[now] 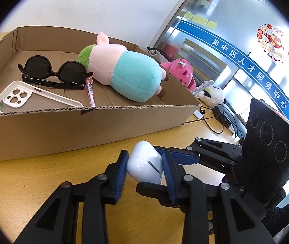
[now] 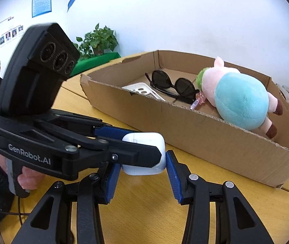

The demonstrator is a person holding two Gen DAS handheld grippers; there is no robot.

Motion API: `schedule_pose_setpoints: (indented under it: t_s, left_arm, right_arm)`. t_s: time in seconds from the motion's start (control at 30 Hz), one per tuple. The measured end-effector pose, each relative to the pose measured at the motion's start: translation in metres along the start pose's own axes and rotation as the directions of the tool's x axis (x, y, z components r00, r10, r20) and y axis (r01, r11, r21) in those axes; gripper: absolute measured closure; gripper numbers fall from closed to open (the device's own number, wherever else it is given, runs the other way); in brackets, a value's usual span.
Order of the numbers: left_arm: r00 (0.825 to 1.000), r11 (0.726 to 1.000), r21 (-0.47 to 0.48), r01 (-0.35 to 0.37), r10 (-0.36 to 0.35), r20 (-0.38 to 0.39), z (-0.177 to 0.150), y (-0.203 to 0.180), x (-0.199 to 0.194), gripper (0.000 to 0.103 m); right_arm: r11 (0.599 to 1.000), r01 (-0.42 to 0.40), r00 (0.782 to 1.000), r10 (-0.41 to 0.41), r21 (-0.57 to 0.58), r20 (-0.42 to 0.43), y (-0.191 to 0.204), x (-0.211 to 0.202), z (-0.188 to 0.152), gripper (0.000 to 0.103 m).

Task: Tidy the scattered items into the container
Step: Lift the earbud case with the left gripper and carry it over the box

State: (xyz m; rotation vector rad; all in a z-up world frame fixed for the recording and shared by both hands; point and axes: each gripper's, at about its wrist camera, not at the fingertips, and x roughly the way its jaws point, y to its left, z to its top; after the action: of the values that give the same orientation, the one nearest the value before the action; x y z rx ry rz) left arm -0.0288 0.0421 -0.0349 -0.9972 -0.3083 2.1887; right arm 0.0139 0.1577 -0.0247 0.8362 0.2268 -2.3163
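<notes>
One white earbud case [image 1: 144, 162] sits nearest, on the yellow wooden table [image 1: 42, 183] just in front of the cardboard box [image 1: 83, 128]. The left gripper [image 1: 145, 168] has its two blue pads pressed against the case's sides, gripping it. In the right wrist view the right gripper [image 2: 143, 174] is spread wider, with the case [image 2: 144, 154] between its fingers; its right pad looks to be touching the case, while its left pad is partly hidden behind the left gripper's finger — whether it presses the case cannot be told.

Beyond the case, the one box holds four things: one white phone case [image 1: 22, 97] by the near wall, one pair of black sunglasses [image 1: 52, 73] partly overlapping it, one pink pen [image 1: 90, 93] beside them, and one plush pig [image 1: 124, 73] in a teal shirt lying on its side.

Past the box's far corner lie one pink plush toy [image 1: 183, 71] and one white panda plush [image 1: 211, 95], with black cables [image 1: 221, 120] near them on the table.
</notes>
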Motion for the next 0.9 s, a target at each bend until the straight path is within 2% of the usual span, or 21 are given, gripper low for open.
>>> schedule_pose_setpoints:
  t_s: [0.23,0.53,0.7,0.9]
  left_arm:
    - [1.0,1.0,0.019,-0.011,0.011,0.025,0.001,-0.004,-0.005,0.073]
    - [0.992,0.996,0.074,-0.049,0.04,0.12,0.012,-0.023,-0.024,0.074]
    - [0.987,0.992,0.105,-0.076,0.06,0.149,0.038,-0.033,-0.03,0.074]
    - [0.977,0.979,0.148,-0.139,0.111,0.181,0.089,-0.042,-0.033,0.074]
  right_arm:
    - [1.0,-0.001,1.0,0.001,0.004,0.013,0.0,-0.003,-0.001,0.055]
    - [1.0,0.012,0.995,-0.01,-0.013,0.103,0.001,-0.018,0.013,0.055]
    - [1.0,0.02,0.993,-0.017,-0.021,0.116,-0.005,-0.025,0.035,0.055]
    - [0.995,0.077,0.99,-0.068,-0.07,0.122,-0.019,-0.029,0.088,0.054]
